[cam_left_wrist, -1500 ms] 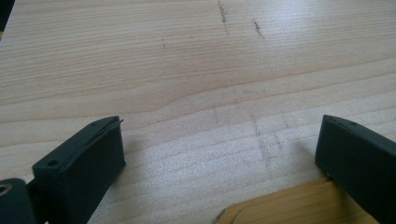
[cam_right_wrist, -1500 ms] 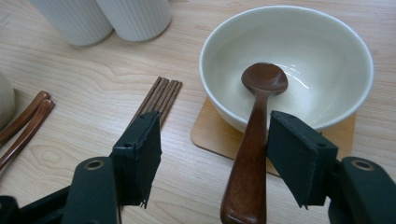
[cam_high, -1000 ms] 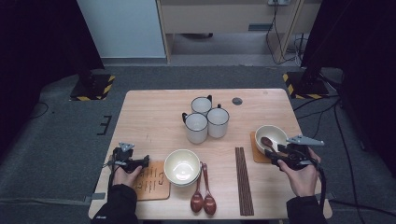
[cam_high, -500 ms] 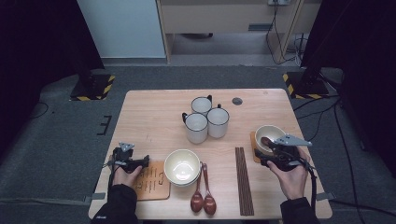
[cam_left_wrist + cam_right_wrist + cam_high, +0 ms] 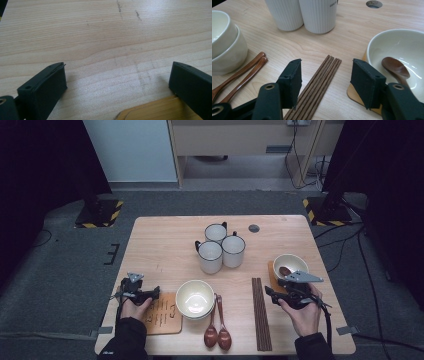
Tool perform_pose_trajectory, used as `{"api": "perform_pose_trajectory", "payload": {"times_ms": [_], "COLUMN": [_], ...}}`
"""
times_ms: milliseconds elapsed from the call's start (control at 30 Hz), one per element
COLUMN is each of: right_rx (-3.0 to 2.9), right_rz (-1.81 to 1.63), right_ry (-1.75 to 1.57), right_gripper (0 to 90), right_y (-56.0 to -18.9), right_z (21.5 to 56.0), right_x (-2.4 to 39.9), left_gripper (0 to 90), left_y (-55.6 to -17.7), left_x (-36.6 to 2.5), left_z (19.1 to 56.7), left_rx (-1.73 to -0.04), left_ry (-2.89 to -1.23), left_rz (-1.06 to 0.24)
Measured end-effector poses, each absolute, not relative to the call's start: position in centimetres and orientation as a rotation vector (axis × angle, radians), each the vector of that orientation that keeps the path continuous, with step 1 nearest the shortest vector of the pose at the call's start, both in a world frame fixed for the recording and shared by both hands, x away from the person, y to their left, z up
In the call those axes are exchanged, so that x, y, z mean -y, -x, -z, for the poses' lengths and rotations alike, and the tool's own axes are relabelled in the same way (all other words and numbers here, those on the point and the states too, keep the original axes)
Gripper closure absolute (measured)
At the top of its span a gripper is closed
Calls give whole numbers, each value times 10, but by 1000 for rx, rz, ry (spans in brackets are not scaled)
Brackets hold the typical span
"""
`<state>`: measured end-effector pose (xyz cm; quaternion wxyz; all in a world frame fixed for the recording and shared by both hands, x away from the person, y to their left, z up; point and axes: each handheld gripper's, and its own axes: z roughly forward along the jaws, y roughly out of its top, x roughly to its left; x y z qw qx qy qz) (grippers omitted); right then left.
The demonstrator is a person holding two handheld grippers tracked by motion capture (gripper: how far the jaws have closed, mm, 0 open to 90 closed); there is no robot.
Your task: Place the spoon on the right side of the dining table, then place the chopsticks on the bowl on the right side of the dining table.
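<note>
While I hold both hands low at the near edge of the wooden table (image 5: 165, 240), the stock reads as follows.

Right gripper (image 5: 325, 82): at about 4 o'clock from the table's middle in the high view. Its jaws stand apart and have just been closing a little; nothing is pinched. In the right gripper view the bundle of dark wooden chopsticks (image 5: 317, 82) lies flat on the table between the two jaws, pads not touching it.

Chopsticks, high view (image 5: 260, 312): laid straight, pointing 12 to 6 o'clock, just at 9 o'clock of my right gripper (image 5: 280, 296).

Cream bowl with a brown wooden spoon (image 5: 395, 67) in it (image 5: 394, 45): on a wooden coaster (image 5: 354, 93), at 12 to 1 o'clock of the right gripper.

Left gripper (image 5: 150, 294): at 8 o'clock from the table's middle, jaws wide, bare tabletop between them. Its right jaw sits by the corner of a wooden board with dark markings (image 5: 162, 314).

Stacked cream bowls (image 5: 194, 298): near centre front, at 3 o'clock of the board.

Two brown wooden spoons (image 5: 217, 332): side by side, between the stacked bowls and the chopsticks.

Three white ribbed mugs (image 5: 220, 249): clustered, touching, at 12 o'clock of the stacked bowls.

Round dark grommet (image 5: 254, 228): at 1 o'clock of the mugs.
</note>
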<state>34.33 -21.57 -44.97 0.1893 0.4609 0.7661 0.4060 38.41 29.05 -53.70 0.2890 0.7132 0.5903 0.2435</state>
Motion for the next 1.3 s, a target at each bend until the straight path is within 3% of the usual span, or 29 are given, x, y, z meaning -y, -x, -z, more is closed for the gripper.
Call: {"api": "perform_pose_trajectory", "payload": {"times_ms": [1300], "right_rx": [-2283], "right_rz": [-1005], "right_ry": [-1285], "right_gripper": [495], "right_y": [-326], "right_z": [491], "right_x": [199], "left_gripper": [1], "left_y": [-384], "left_x": [-290], "left_z": [537], "left_rx": [-1576], "left_ry": [-1904], "left_rz": [-650]}}
